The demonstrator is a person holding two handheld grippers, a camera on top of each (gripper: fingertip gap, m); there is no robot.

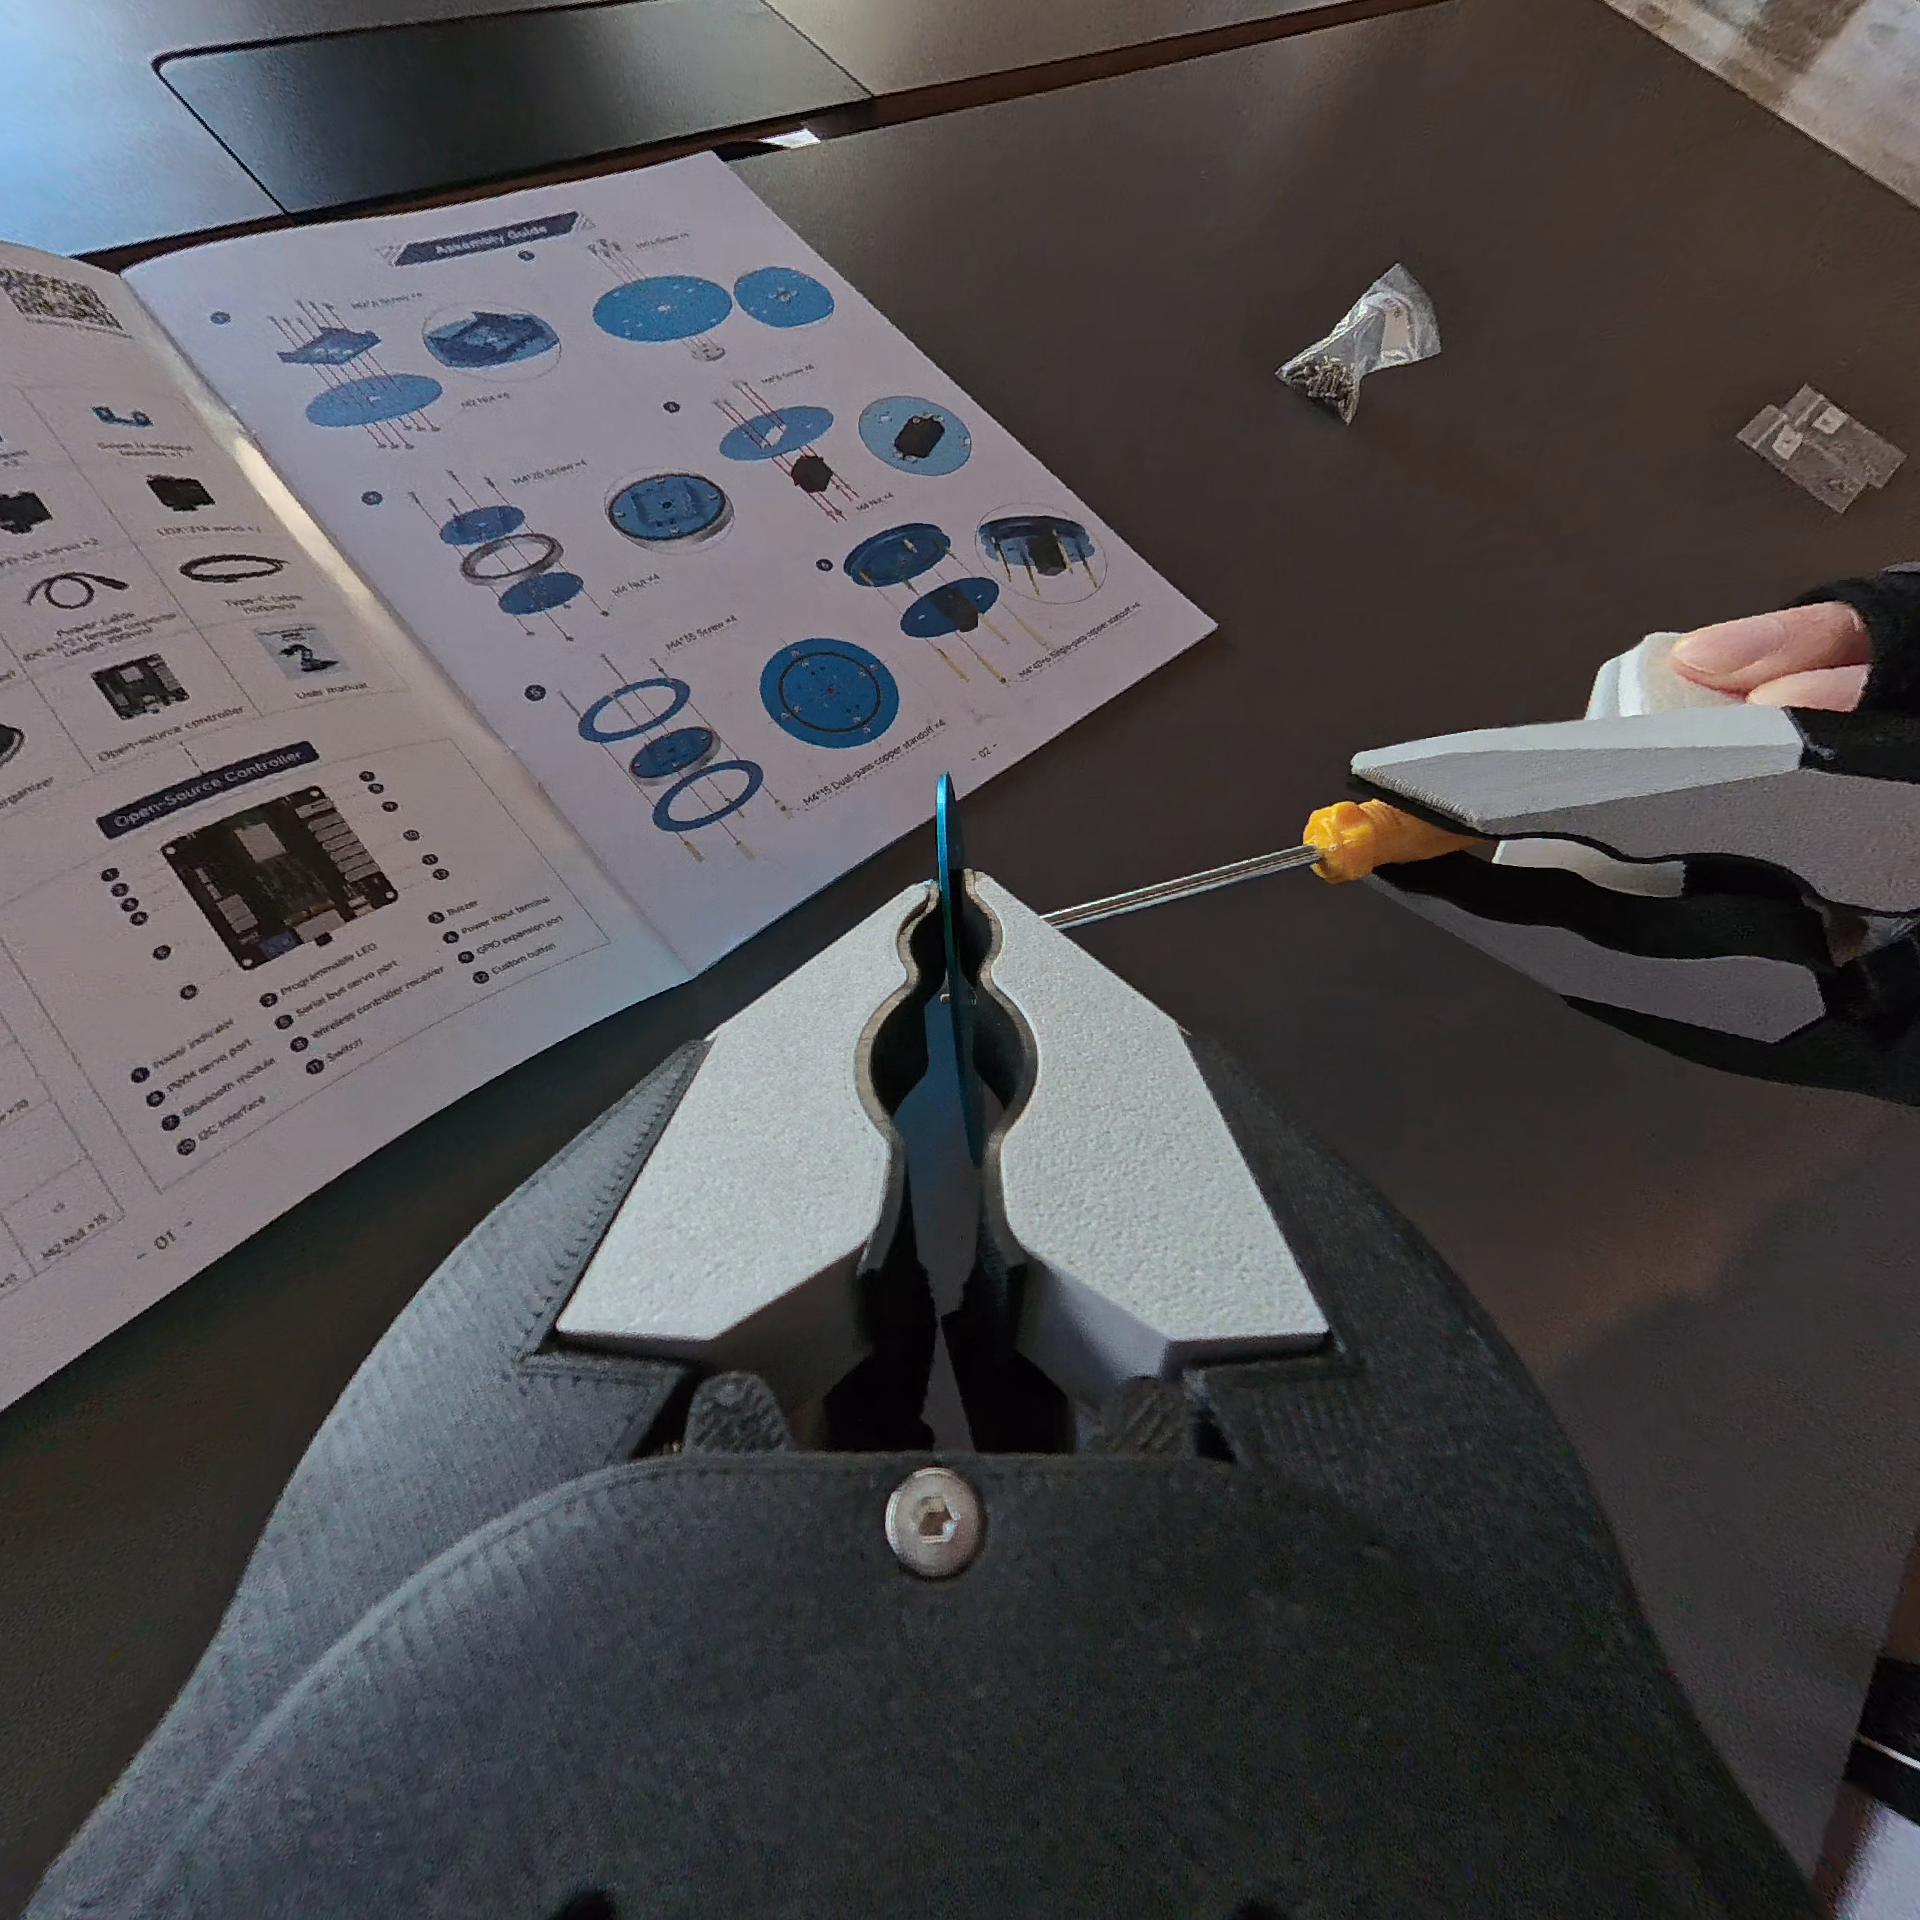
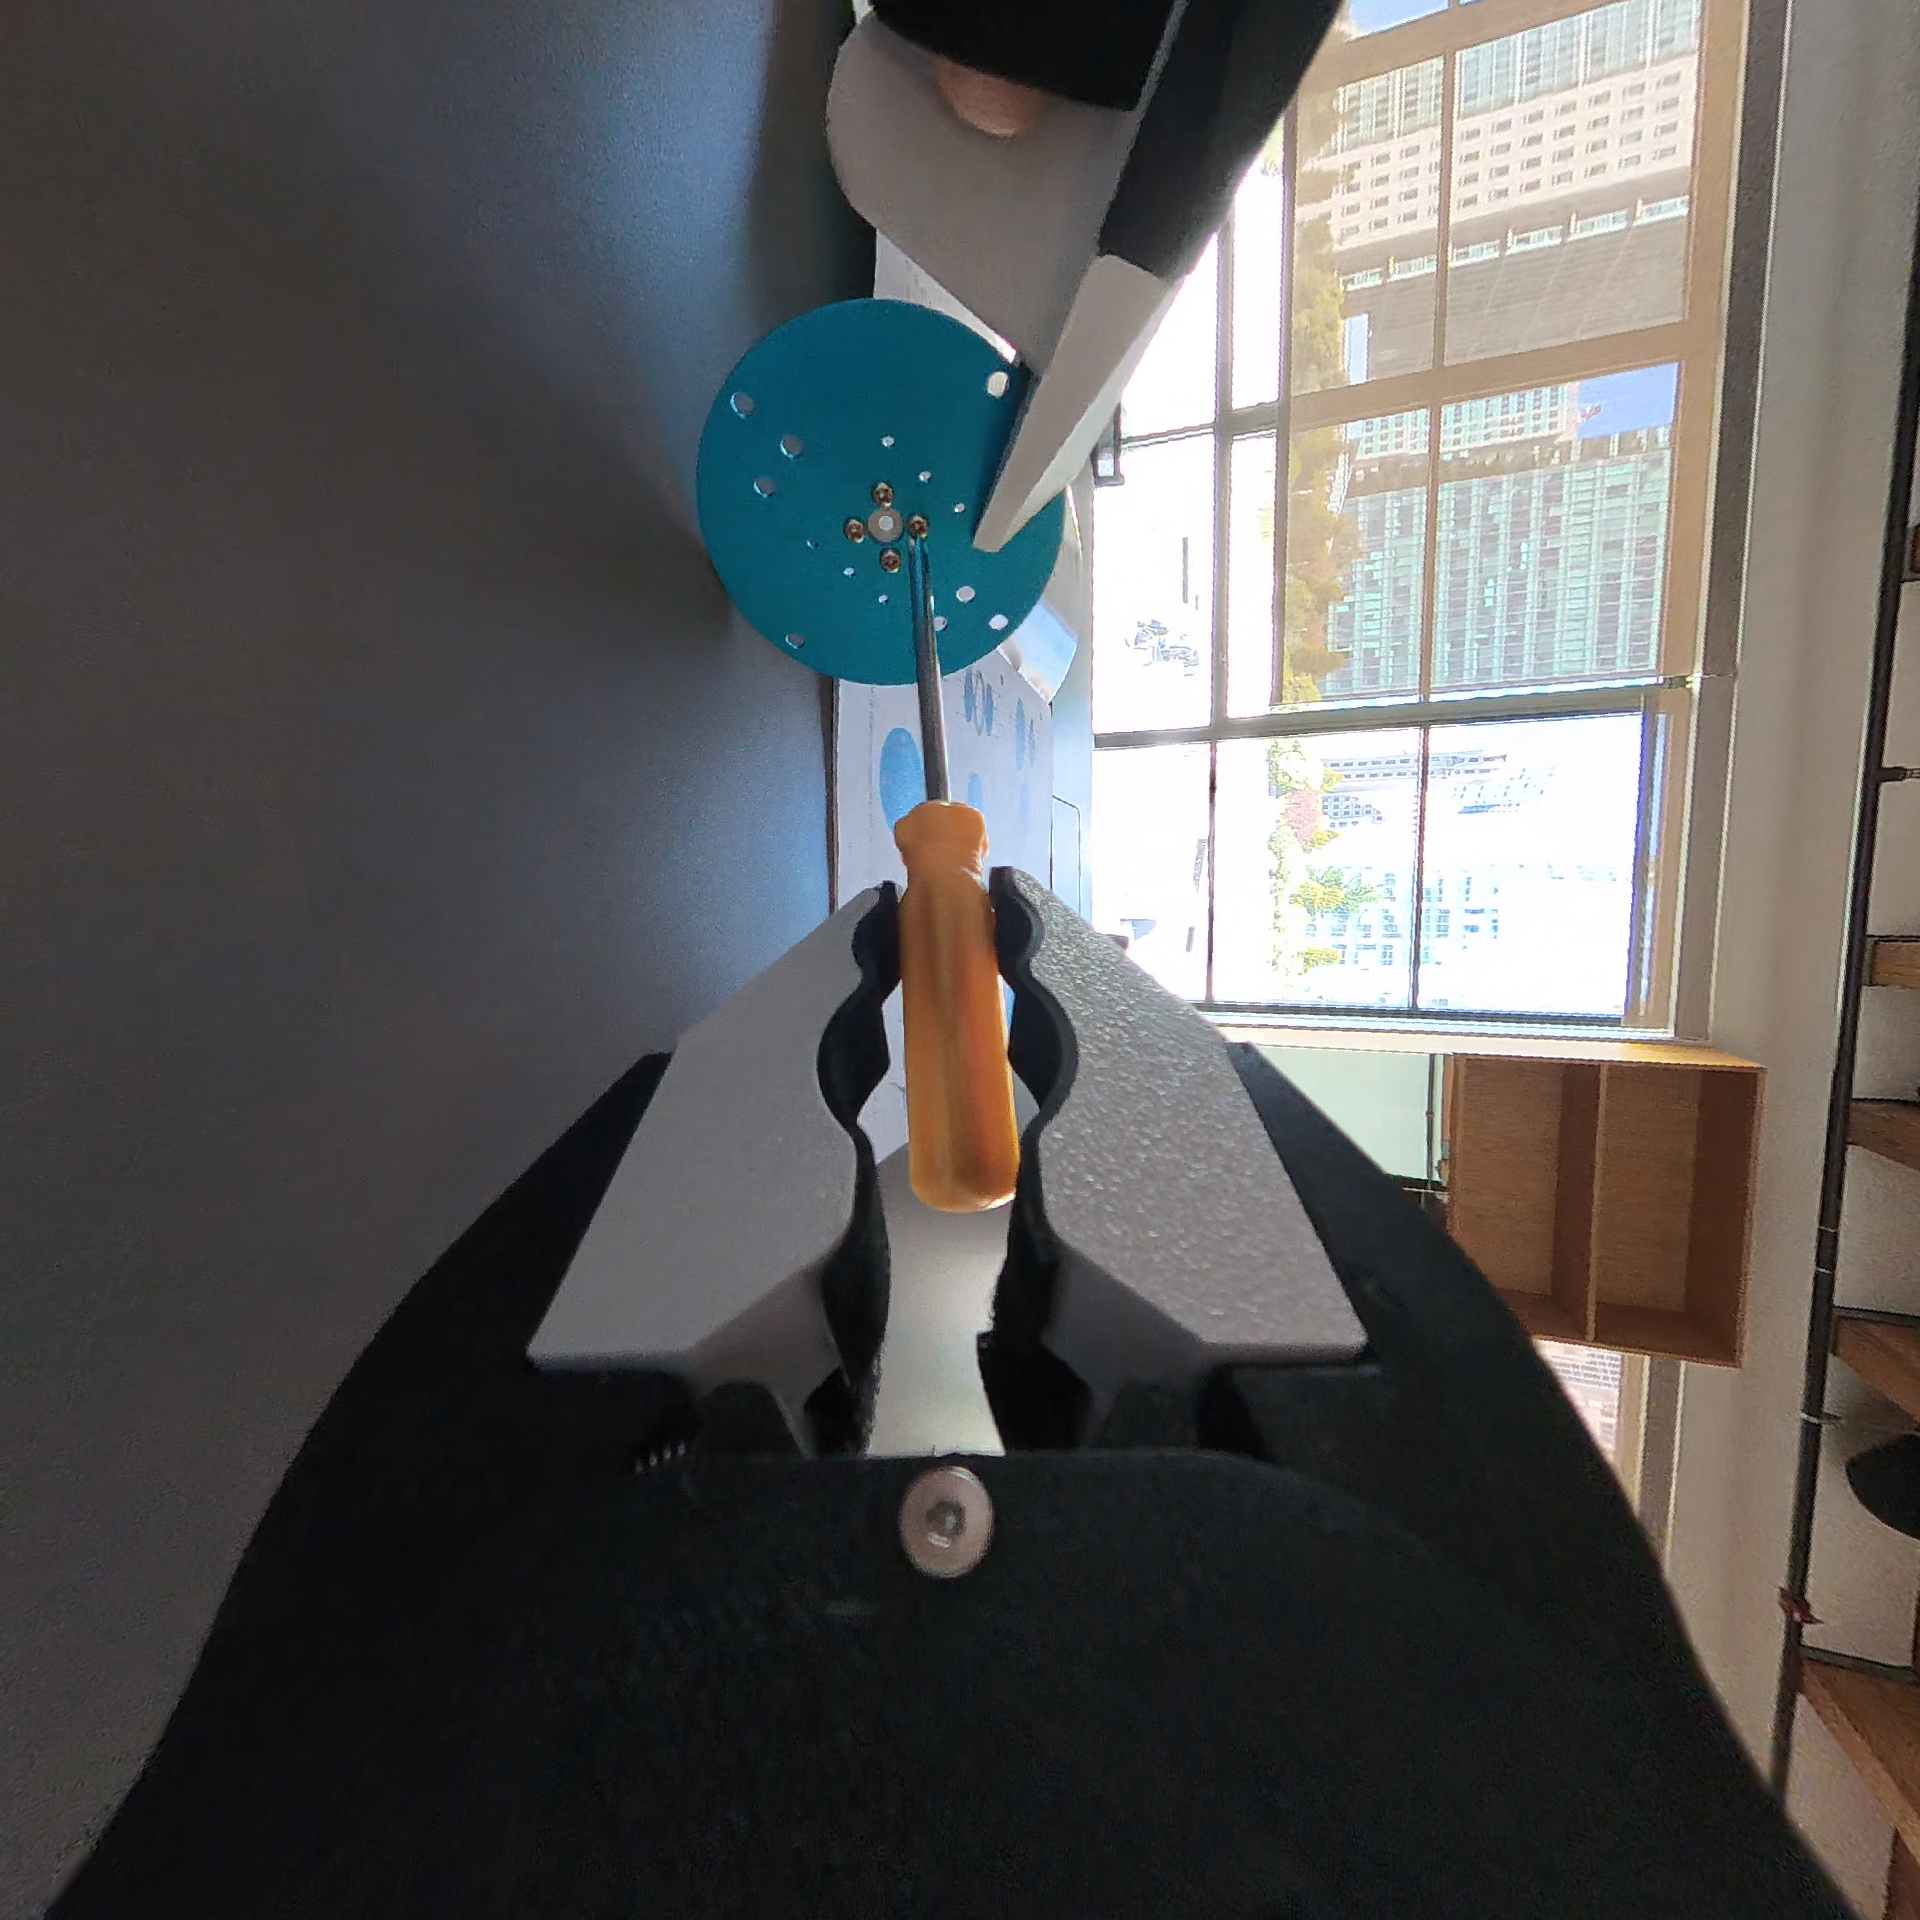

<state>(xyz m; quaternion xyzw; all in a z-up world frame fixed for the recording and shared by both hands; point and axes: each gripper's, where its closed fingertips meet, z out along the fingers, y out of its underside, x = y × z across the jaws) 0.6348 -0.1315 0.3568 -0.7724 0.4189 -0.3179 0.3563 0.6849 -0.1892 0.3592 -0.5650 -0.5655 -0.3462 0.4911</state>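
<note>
Blue disc and screwdriver held above the tabletop [image 1: 1351, 260].
Left gripper [image 1: 951, 894] fingers pinch the blue disc [image 1: 943, 831] edge-up; right gripper [image 2: 940, 904] fingers clamp the screwdriver [image 2: 951, 1018], shaft pointing leftward at the disc's centre screws. A far-right clear bag [image 1: 1361, 343] holds small screws.

Open manual [image 1: 582, 582], screw bag [image 1: 1361, 343], dark table [image 1: 1351, 208]

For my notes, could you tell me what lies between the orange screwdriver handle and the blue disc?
Only the screwdriver's thin metal shaft, clearest in the right wrist view.
</note>
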